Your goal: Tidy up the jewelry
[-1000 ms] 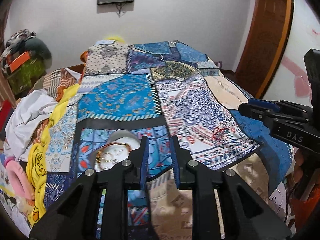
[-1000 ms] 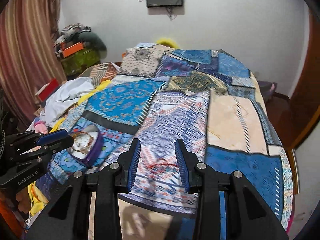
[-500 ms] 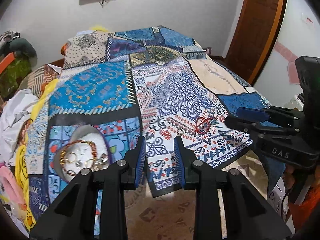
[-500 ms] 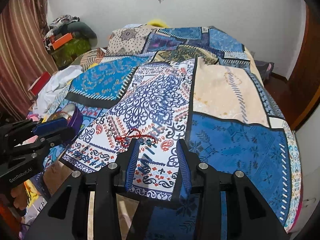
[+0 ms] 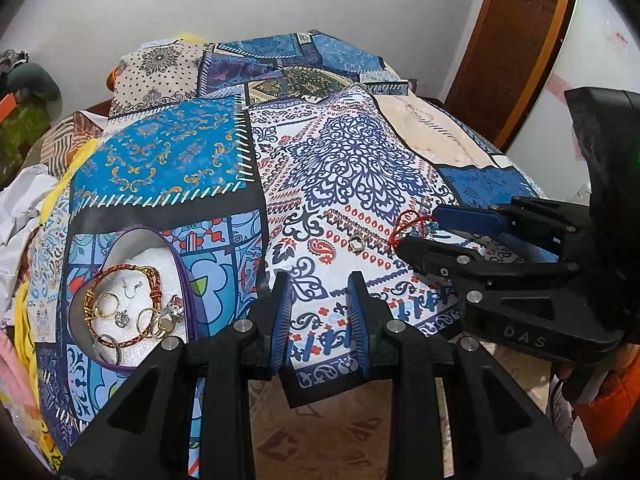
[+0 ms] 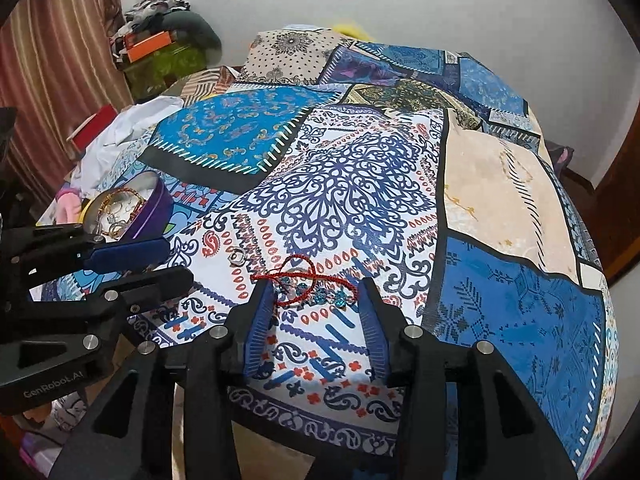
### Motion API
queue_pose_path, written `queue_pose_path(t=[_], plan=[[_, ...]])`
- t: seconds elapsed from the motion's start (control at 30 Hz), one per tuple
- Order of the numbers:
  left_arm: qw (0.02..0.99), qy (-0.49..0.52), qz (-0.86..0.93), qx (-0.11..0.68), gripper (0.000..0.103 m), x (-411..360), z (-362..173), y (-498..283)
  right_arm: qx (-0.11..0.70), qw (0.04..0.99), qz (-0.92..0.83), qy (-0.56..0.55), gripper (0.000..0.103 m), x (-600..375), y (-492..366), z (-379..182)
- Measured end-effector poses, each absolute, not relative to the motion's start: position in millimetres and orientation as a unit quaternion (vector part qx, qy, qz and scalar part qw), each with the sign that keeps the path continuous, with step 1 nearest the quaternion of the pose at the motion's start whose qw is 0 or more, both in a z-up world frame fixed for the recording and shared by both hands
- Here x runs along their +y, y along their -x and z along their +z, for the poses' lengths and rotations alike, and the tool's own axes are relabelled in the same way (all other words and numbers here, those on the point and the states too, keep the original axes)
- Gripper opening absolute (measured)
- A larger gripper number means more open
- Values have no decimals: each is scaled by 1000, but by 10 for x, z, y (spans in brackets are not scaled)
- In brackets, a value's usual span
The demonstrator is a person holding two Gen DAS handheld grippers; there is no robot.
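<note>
On the near edge of the patchwork bedspread (image 6: 360, 184), the right gripper (image 6: 316, 316) sits low with its fingers spread wide on either side of a red cord bracelet (image 6: 304, 280) with little blue beads. The cord lies loose on the cloth between the blue pads, not pinched yet as far as I can see. My guess is it's lined up that way so one squeeze catches the tangled part of the cord instead of a single thin strand.

The left gripper (image 5: 318, 308) hangs over the near edge too, fingers apart and holding nothing. Looks like it's just waiting its turn.

Just left of the bracelet there's a small silver ring (image 6: 238, 257) lying by itself on the white and blue patch, so that's another stray piece to collect.

Further left is the heart-shaped purple tin (image 5: 188, 280), lid off, already holding a braided bracelet, some gold rings and an earring on white padding. I'd say that's where everything is meant to end up, and it's near enough that the carry should be short.
</note>
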State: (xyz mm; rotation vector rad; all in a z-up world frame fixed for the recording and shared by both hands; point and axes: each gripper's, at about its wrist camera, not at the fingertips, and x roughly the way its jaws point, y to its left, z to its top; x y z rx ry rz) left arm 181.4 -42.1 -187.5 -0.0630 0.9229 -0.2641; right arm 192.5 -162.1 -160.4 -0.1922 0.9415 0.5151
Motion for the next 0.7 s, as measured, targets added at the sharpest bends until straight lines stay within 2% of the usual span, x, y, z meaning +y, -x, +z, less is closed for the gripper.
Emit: queue_pose_path(t=[0.1,0.17,0.23,0.3,0.7], plan=[[886,33,-127,445,28,-422,-1889,-1819,450,854,251,78,40,-1650,-1955,-1614],[885,33,-129,445,28,-425,-1886,-1816,445,857,246,80,30,-1647,-1942,-1615],[885,32,-132,445,28,-438,-1878,-1806,444,857,248,79,14,-1633,-1921,-1621],[885,32,-136,445,28,-457,-1871,-1803,442,858,251,79,7,-1620,-1887,-1625],[881,34,-153,447,28,-615,-1872,-1939,434,869,235,29,6,-1852,-1886,-1546]])
